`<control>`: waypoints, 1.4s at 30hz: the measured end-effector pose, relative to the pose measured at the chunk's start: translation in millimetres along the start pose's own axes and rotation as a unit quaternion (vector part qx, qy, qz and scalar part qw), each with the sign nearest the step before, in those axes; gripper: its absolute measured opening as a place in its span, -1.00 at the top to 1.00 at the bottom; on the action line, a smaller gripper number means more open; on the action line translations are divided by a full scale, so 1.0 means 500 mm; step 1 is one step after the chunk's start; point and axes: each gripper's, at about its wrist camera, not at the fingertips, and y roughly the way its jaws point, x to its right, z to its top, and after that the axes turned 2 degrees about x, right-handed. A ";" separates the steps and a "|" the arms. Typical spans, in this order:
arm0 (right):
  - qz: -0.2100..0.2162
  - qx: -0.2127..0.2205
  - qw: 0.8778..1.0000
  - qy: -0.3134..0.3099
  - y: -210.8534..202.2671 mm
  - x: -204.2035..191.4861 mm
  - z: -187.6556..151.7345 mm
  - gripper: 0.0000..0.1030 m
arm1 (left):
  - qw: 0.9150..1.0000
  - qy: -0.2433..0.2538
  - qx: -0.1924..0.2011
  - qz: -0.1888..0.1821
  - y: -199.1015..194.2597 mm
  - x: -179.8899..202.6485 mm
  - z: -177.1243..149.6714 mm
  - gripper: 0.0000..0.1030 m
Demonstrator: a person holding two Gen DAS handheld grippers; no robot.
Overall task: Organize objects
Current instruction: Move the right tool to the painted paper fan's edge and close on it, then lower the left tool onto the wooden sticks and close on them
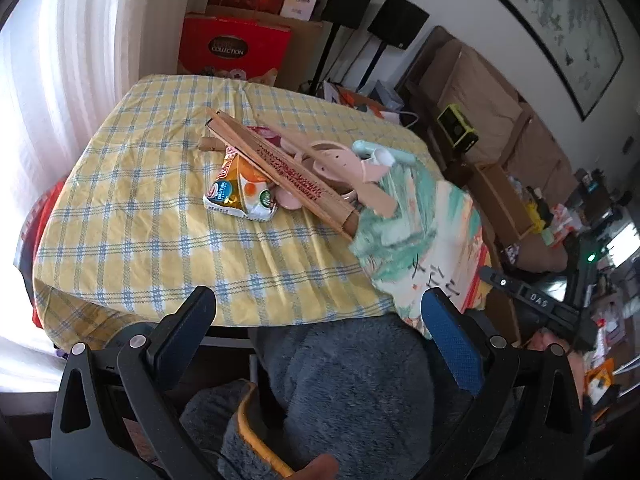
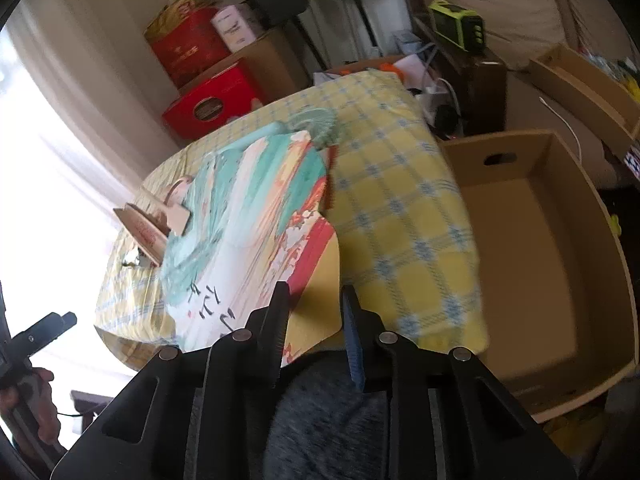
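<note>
We are gripping the painted book point(image 2: 256, 216) at its near corner with the right gripper point(image 2: 314, 334); left gripper point(image 1: 320, 320) hanging open, empty. Cardboard box point(image 2: 532, 248) right of the table point(image 2: 400, 220) is sitting empty; wooden box point(image 1: 280, 172), snack packet point(image 1: 240, 194) and pink items point(image 1: 332, 160) are waiting, unsorted.

Motion-blurred painted fan point(image 2: 256, 216) hiding pink items point(image 2: 176, 196) beneath.

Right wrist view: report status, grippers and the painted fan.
Right gripper shut on teal-and-red painted paper fan. Left gripper open, holding nothing. Brown cardboard box beside table, nothing in the way.
</note>
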 end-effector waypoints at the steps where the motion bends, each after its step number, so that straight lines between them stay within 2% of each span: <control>1: -0.004 0.000 1.000 0.009 -0.006 0.015 0.000 0.52 | 1.000 -0.009 0.006 -0.011 -0.006 -0.001 0.001 -0.99; 4: -0.030 0.004 0.999 0.018 -0.017 0.042 -0.001 0.60 | 0.998 -0.032 0.035 -0.045 -0.037 0.004 0.011 -1.00; 5: -0.043 0.007 0.999 0.021 -0.020 0.050 -0.003 0.61 | 0.998 -0.031 0.041 -0.045 -0.045 0.009 0.017 -1.00; 11: -0.027 -0.007 0.999 0.046 -0.015 0.071 -0.014 0.61 | 0.999 -0.018 0.031 -0.004 -0.026 0.026 0.048 -1.00; 14: -0.025 -0.008 0.999 0.036 -0.018 0.066 -0.014 0.58 | 0.998 -0.011 0.047 0.041 -0.016 0.018 0.064 -1.00; 16: -0.029 -0.006 0.999 0.034 -0.021 0.067 -0.014 0.41 | 0.995 -0.010 0.063 0.079 -0.010 0.012 0.074 -1.00; 18: -0.038 -0.001 0.998 0.043 -0.021 0.078 -0.014 0.24 | 0.994 -0.030 0.052 0.089 0.011 -0.009 0.084 -1.00; 19: -0.051 0.008 0.997 0.052 -0.021 0.082 -0.016 0.03 | 0.995 -0.063 0.035 0.075 0.029 -0.030 0.094 -1.00; 20: -0.057 0.010 0.997 0.053 -0.019 0.082 -0.017 -0.03 | 0.994 -0.090 0.025 0.062 0.041 -0.047 0.098 -1.00; 22: -0.061 0.009 0.997 0.049 -0.013 0.079 -0.019 -0.08 | 0.987 -0.148 0.019 0.057 0.070 -0.082 0.109 -1.00; 24: -0.053 0.007 0.998 0.046 -0.009 0.076 -0.019 -0.09 | 0.980 -0.179 0.042 0.069 0.093 -0.108 0.124 -1.00; 25: -0.049 0.007 0.998 0.044 -0.007 0.075 -0.019 -0.11 | 0.980 -0.180 0.056 0.065 0.106 -0.114 0.137 -1.00; 28: -0.040 0.004 0.998 0.039 -0.005 0.074 -0.019 -0.12 | 0.983 -0.165 0.066 0.053 0.138 -0.112 0.168 -0.99; 31: -0.017 -0.004 0.999 0.037 -0.002 0.073 -0.020 -0.13 | 0.990 -0.111 0.072 0.039 0.167 -0.093 0.203 -0.95; 32: -0.003 -0.007 0.999 0.038 0.001 0.075 -0.021 -0.14 | 0.993 -0.093 0.064 0.034 0.182 -0.088 0.215 -0.92; 34: 0.028 -0.019 0.998 0.043 0.013 0.073 -0.024 -0.16 | 0.996 -0.082 0.023 0.011 0.212 -0.097 0.244 -0.88; 36: 0.046 -0.029 0.997 0.048 0.024 0.071 -0.029 -0.17 | 0.994 -0.106 -0.020 -0.015 0.241 -0.120 0.254 -0.84; 37: 0.049 -0.025 0.997 0.046 0.024 0.067 -0.031 -0.23 | 0.993 -0.115 -0.021 -0.020 0.241 -0.128 0.256 -0.84; 40: 0.051 -0.021 0.998 0.036 0.024 0.056 -0.031 -0.25 | 0.994 -0.107 -0.013 -0.022 0.235 -0.135 0.255 -0.83; 42: 0.057 -0.022 0.997 0.036 0.025 0.054 -0.033 -0.25 | 0.995 -0.096 -0.008 -0.017 0.225 -0.130 0.254 -0.74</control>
